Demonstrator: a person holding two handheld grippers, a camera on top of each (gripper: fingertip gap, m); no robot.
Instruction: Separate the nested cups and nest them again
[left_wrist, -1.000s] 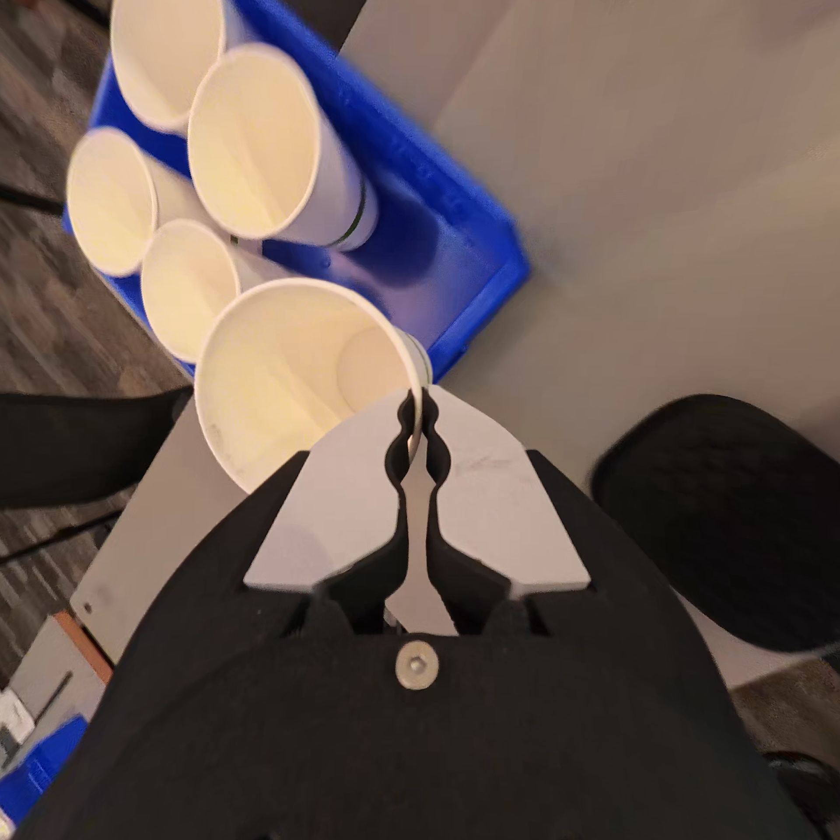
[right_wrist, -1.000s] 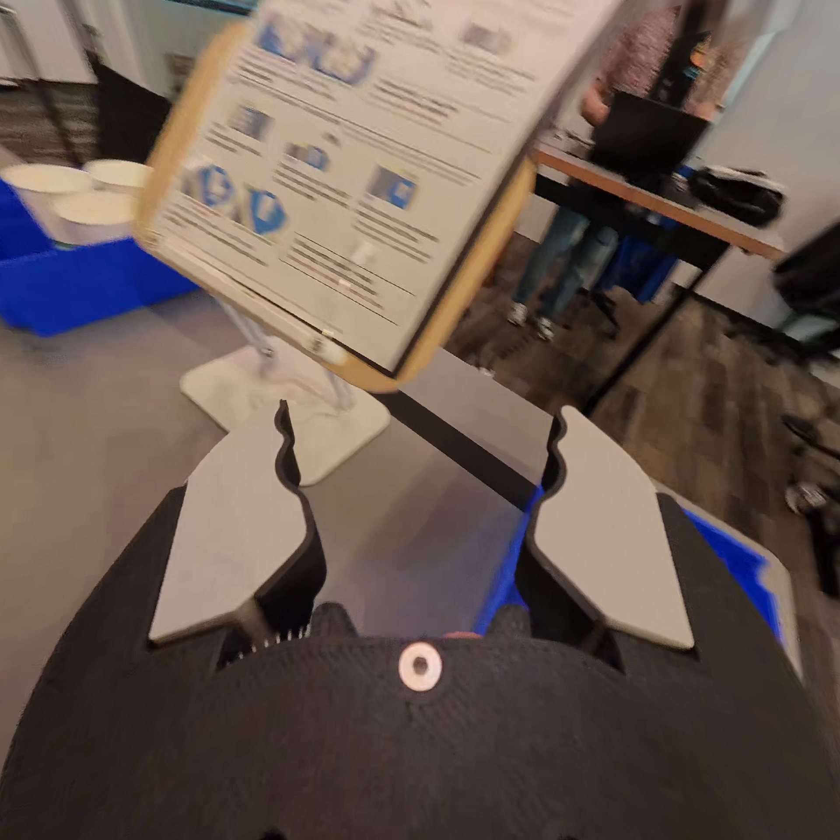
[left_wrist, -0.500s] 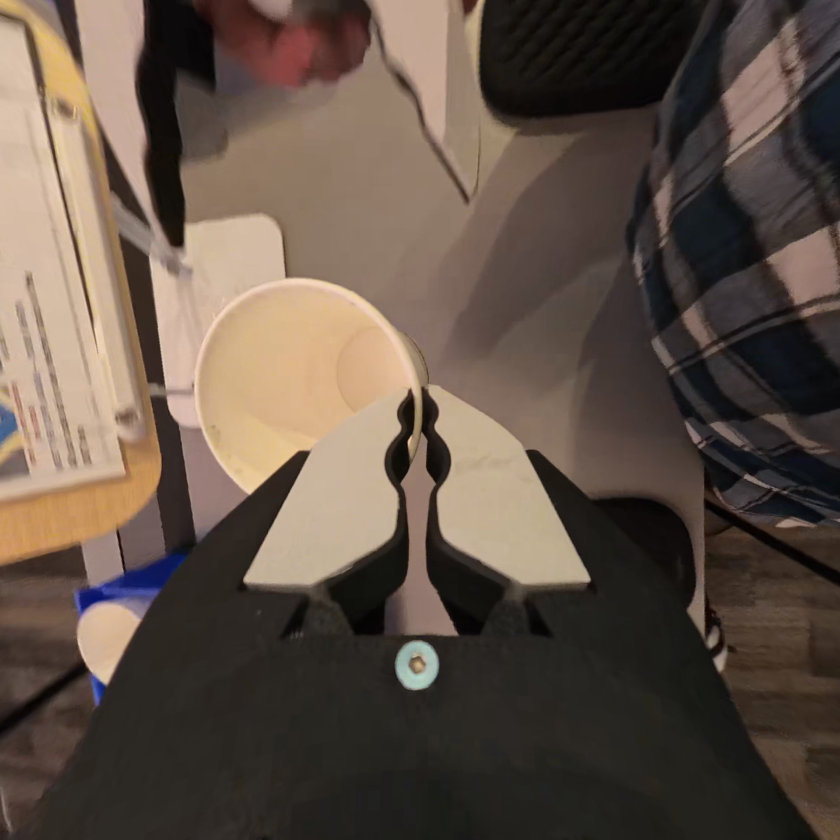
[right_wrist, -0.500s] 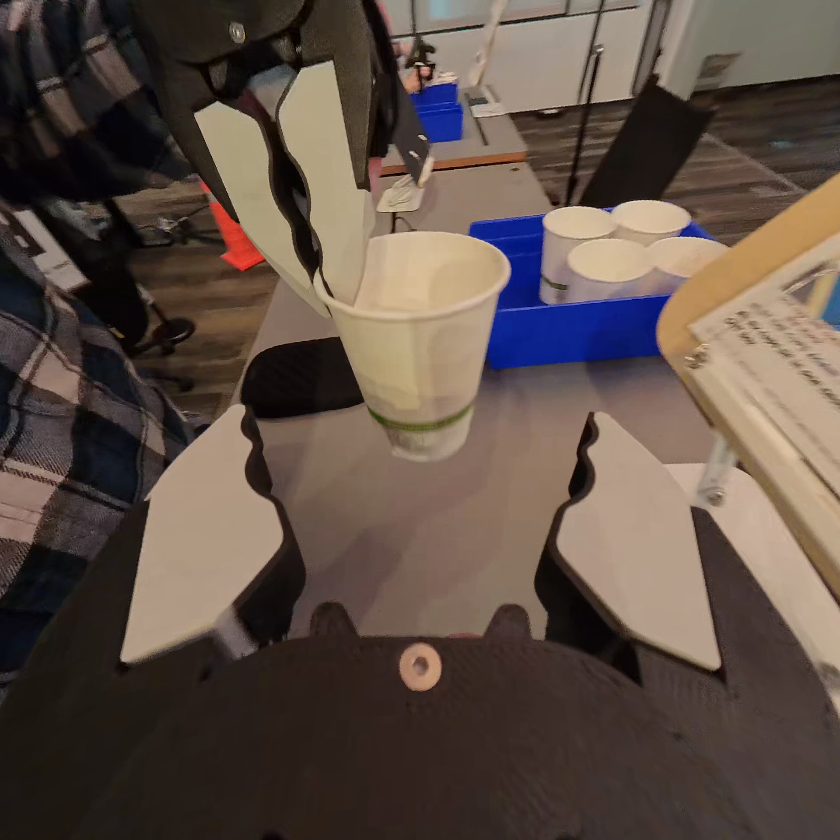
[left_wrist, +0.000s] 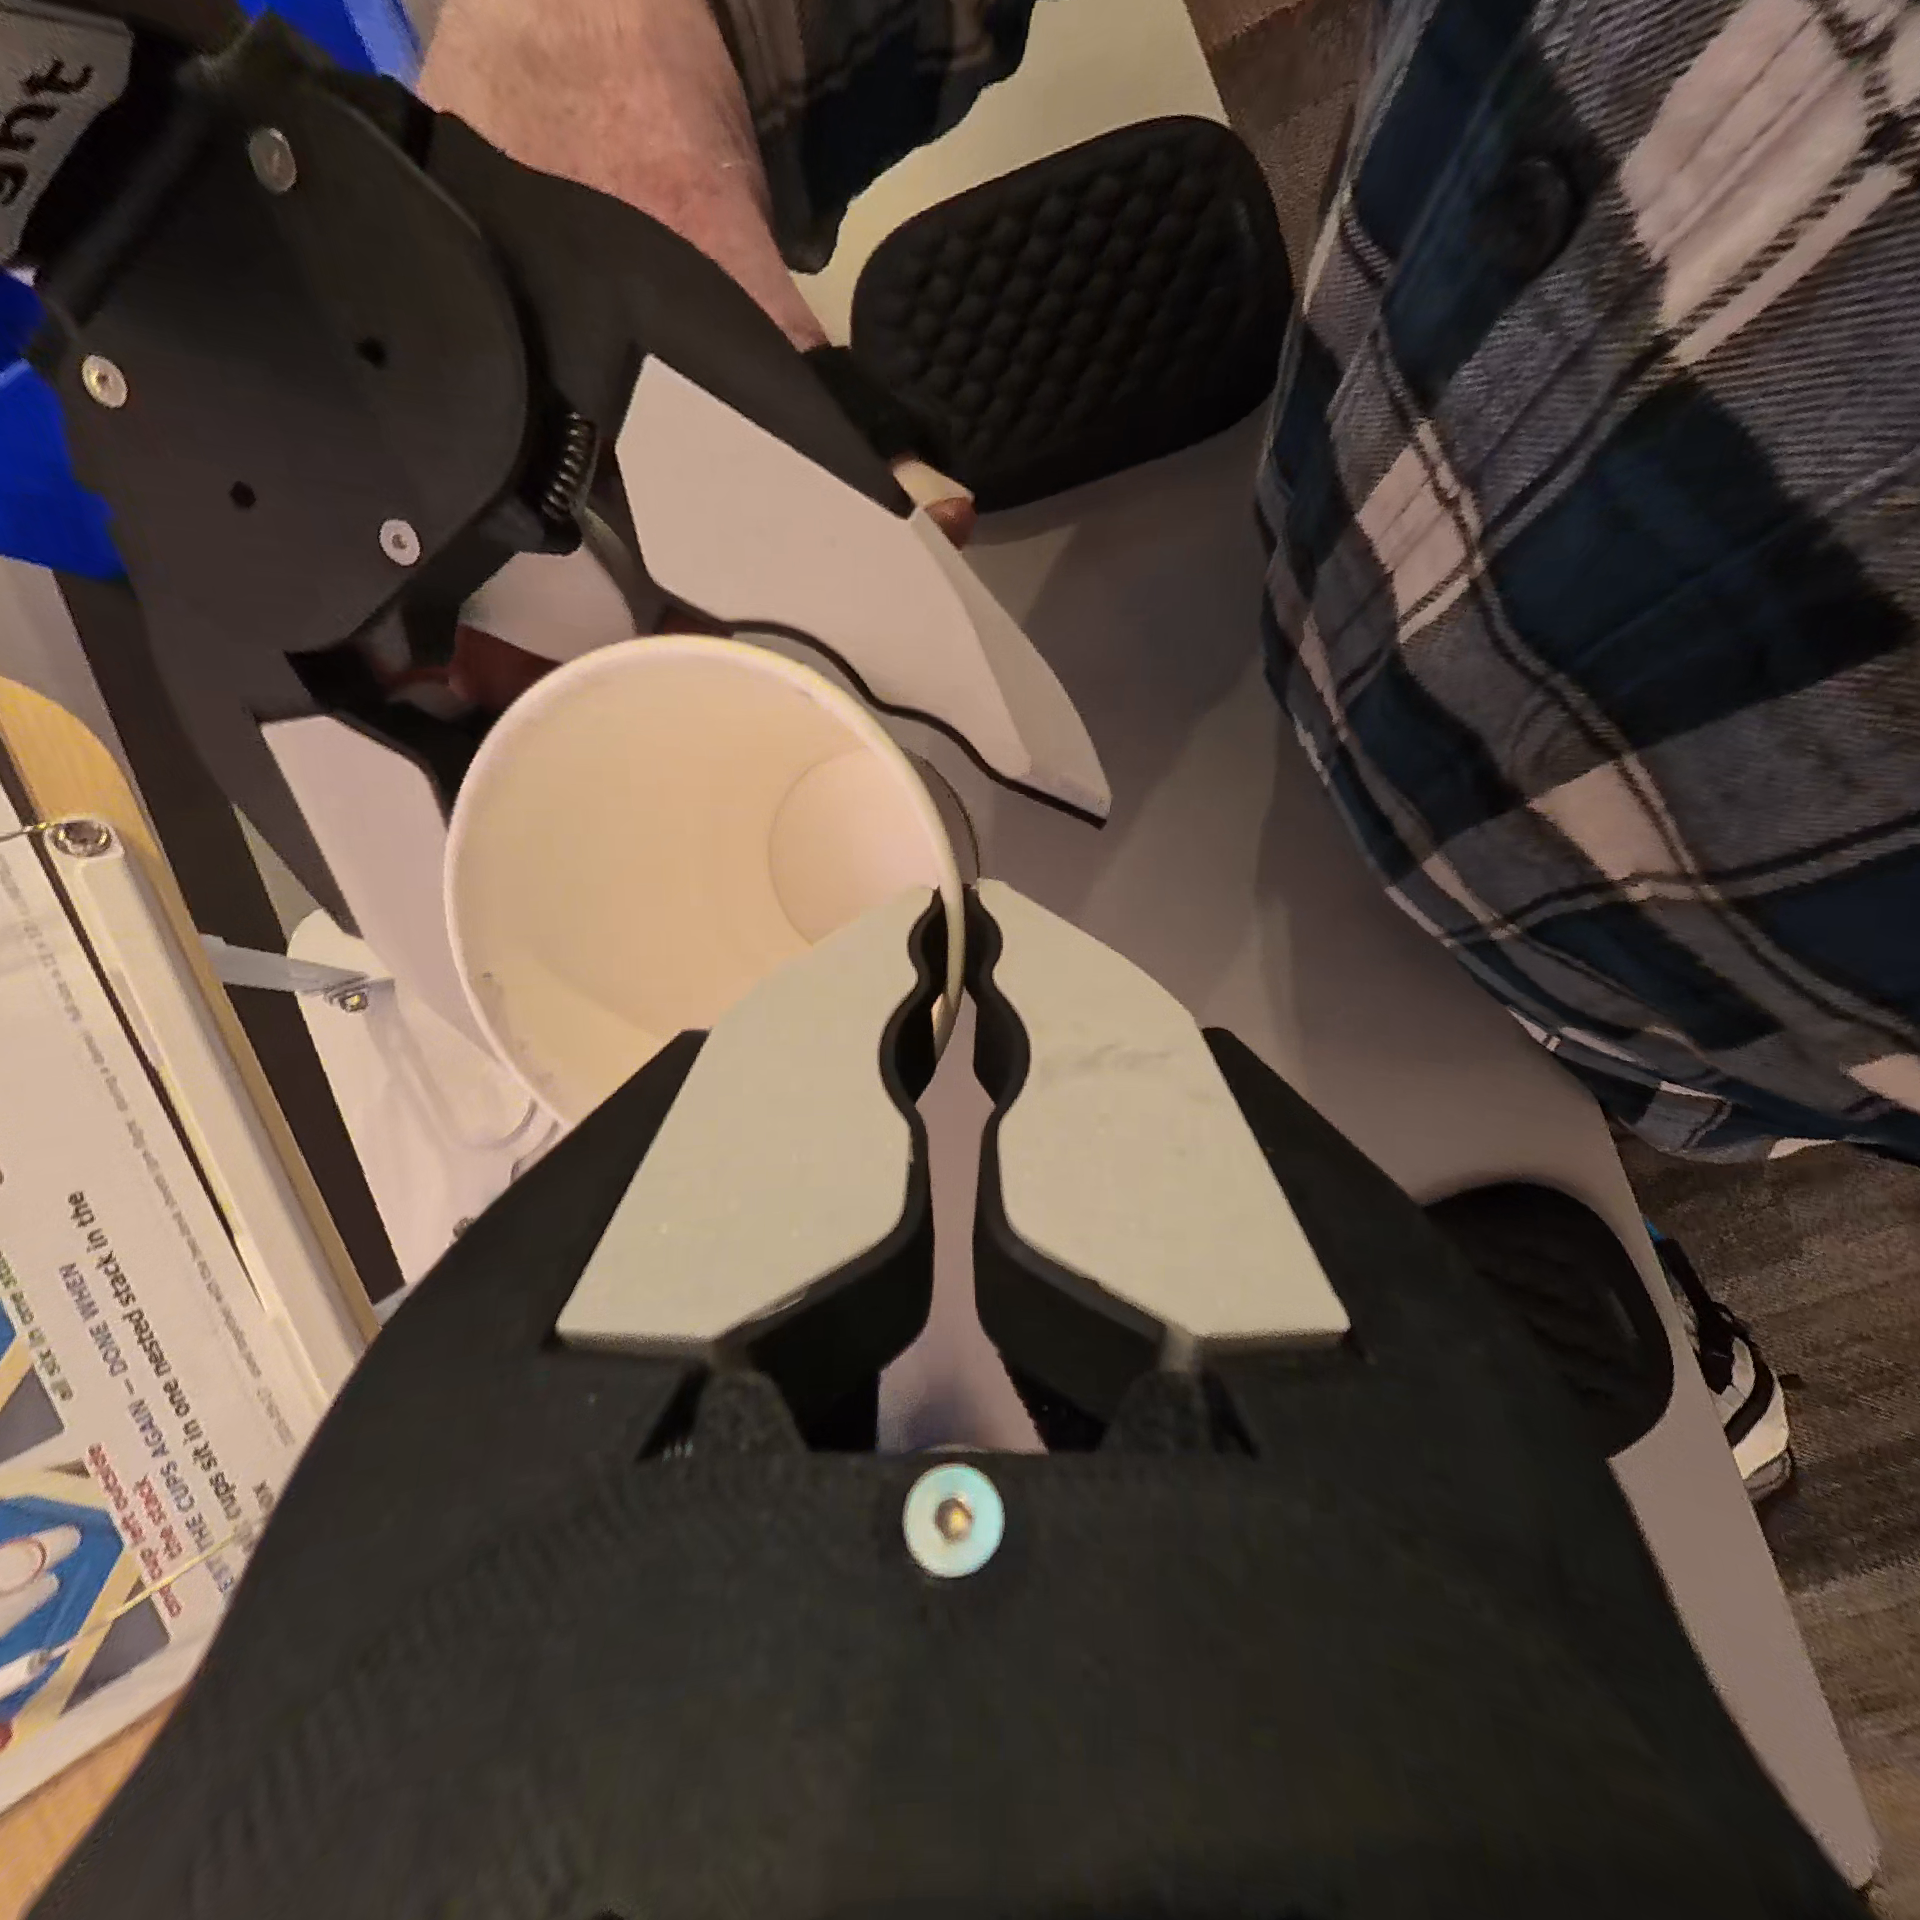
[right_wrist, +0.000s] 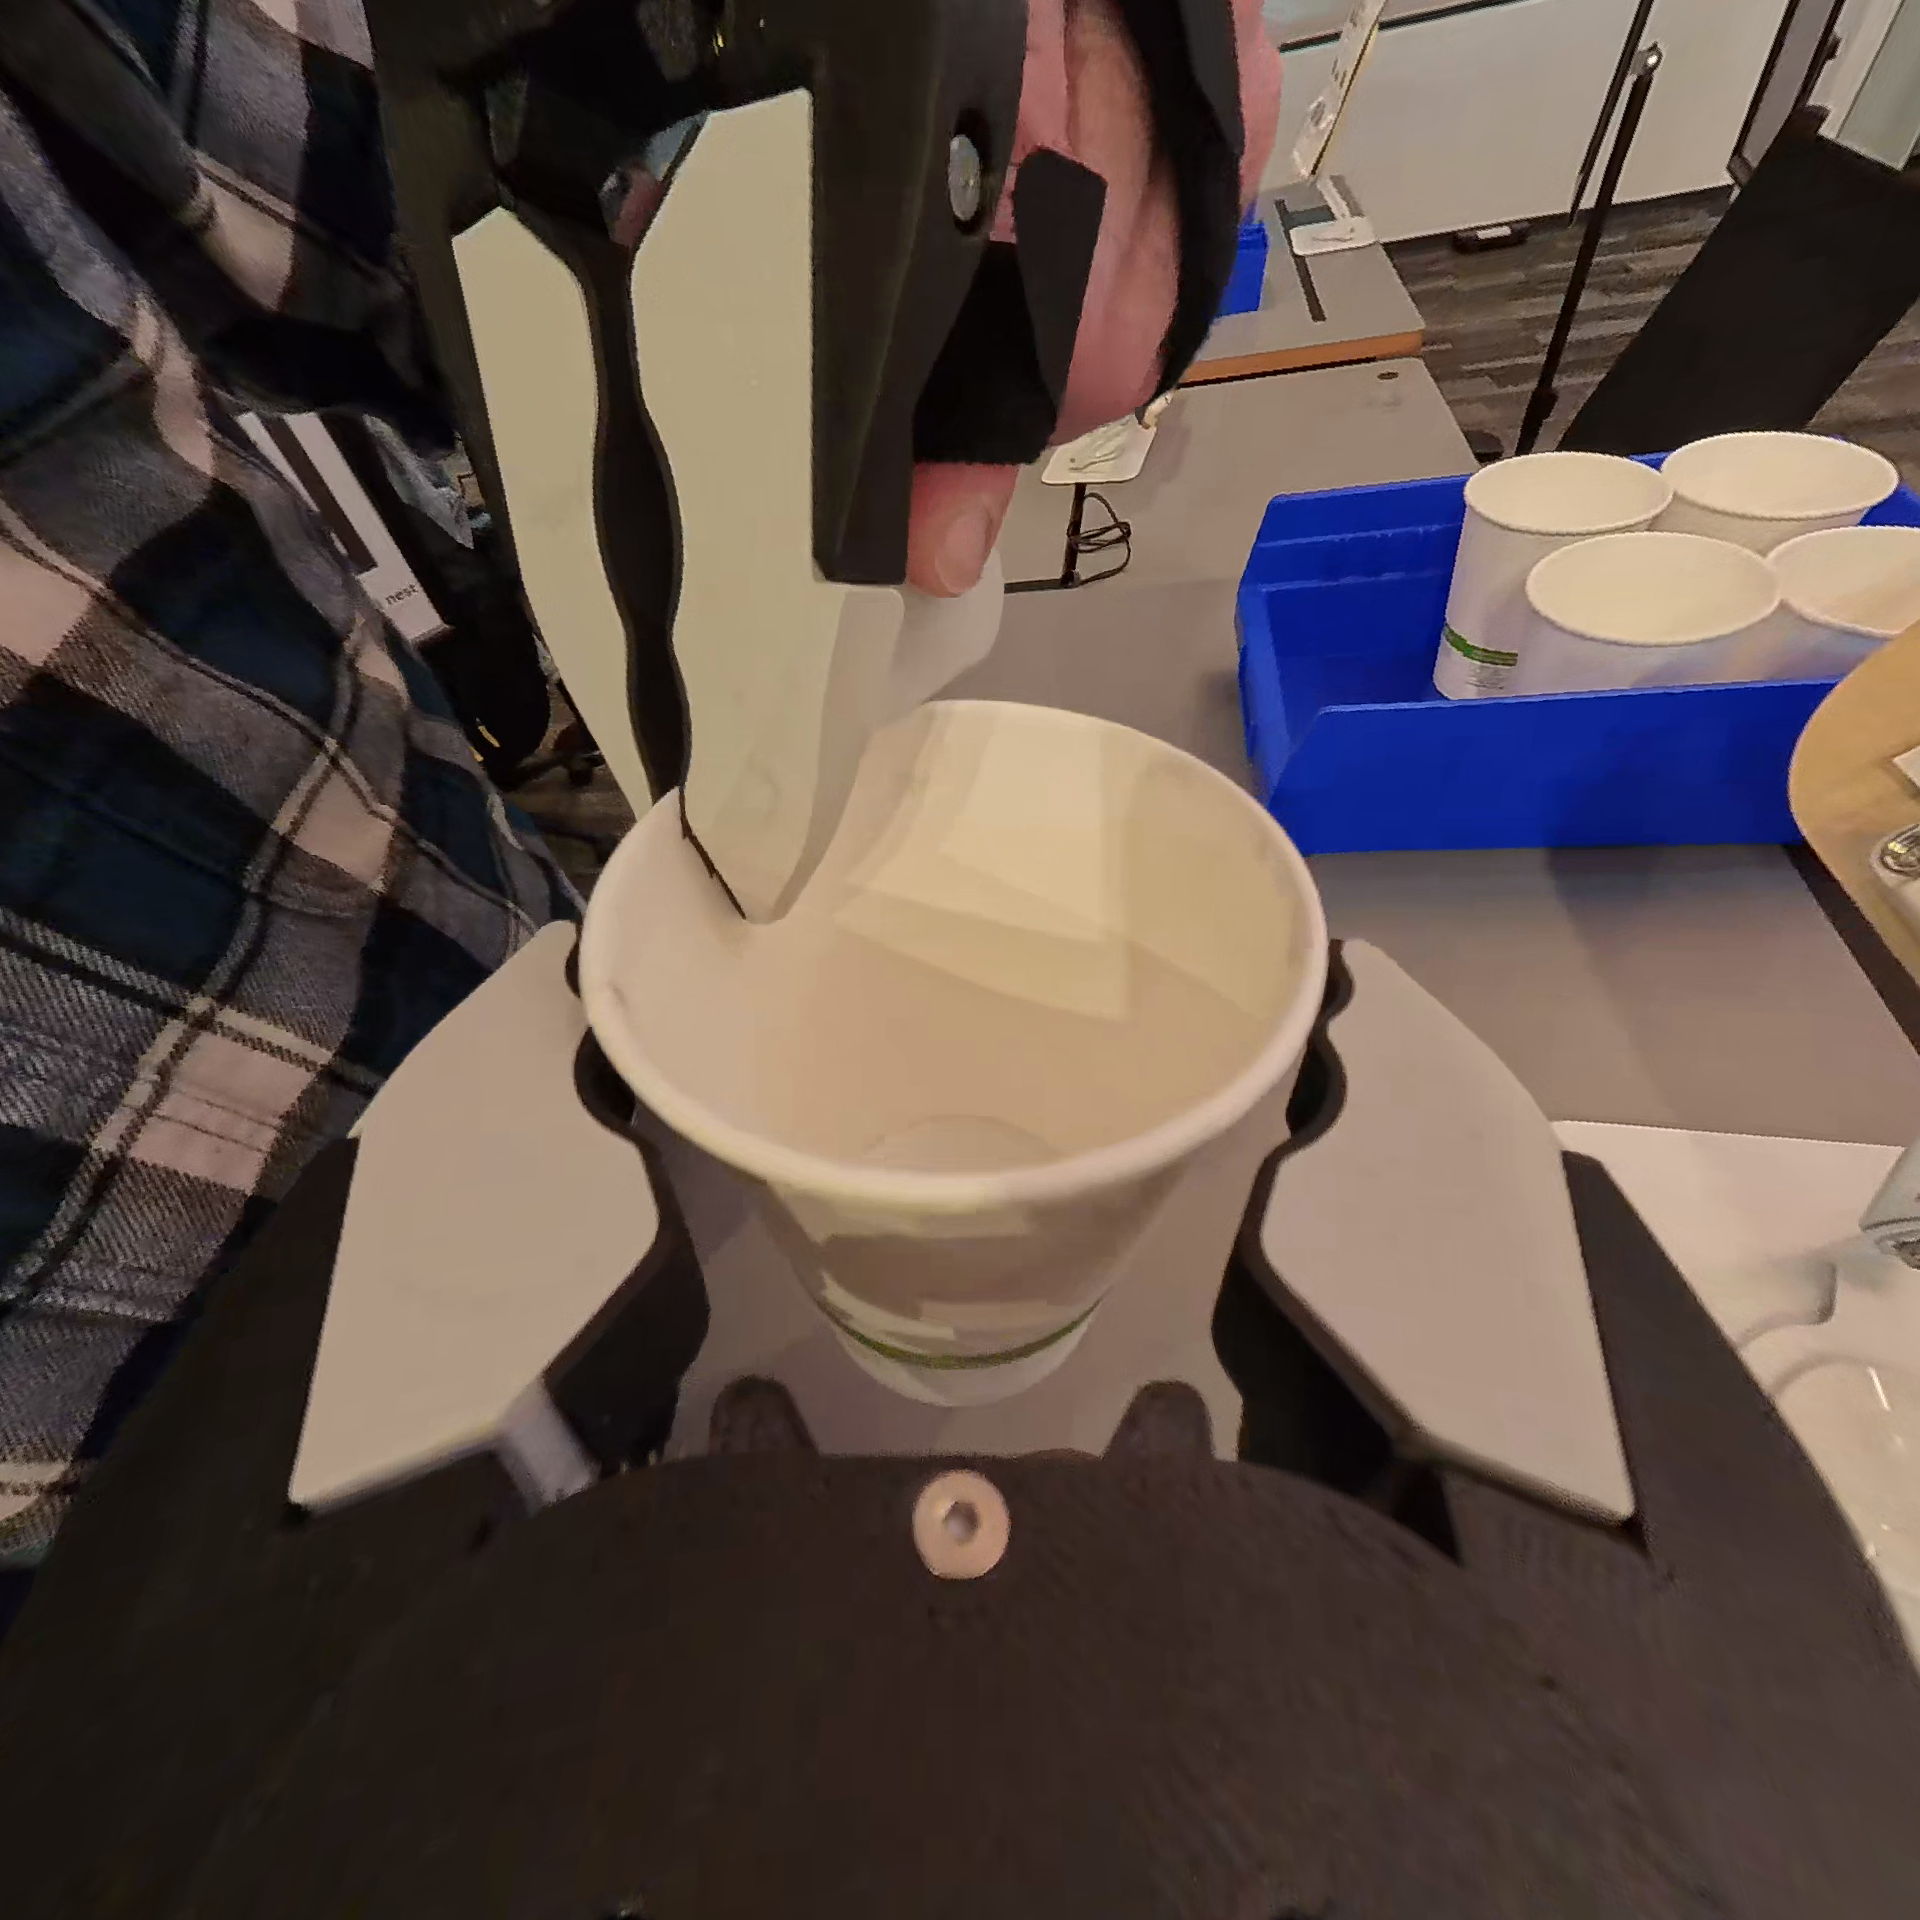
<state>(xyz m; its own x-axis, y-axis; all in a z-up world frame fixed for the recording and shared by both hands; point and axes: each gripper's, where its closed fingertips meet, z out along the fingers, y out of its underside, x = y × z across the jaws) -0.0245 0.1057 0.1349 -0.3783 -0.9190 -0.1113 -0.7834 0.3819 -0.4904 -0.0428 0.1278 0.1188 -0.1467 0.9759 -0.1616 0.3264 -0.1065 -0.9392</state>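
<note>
Whereas half a second earlier the paper cup (right_wrist: 951, 1049) hung ahead of the right gripper (right_wrist: 954, 1023), it now sits between those spread jaws, above the counter (right_wrist: 1558, 977). The left gripper (left_wrist: 951, 935) stays clenched on its rim. A grasp for separating appears imminent.

The left gripper (left_wrist: 951, 971) pinches the rim of a white paper cup (left_wrist: 665, 842), one pad inside, one outside. The right gripper (left_wrist: 665, 748) straddles the cup with its jaws spread wide. Below lie a grey table (left_wrist: 1195, 665), a black pad (left_wrist: 1070, 301) and an instruction board (left_wrist: 114, 1195).
</note>
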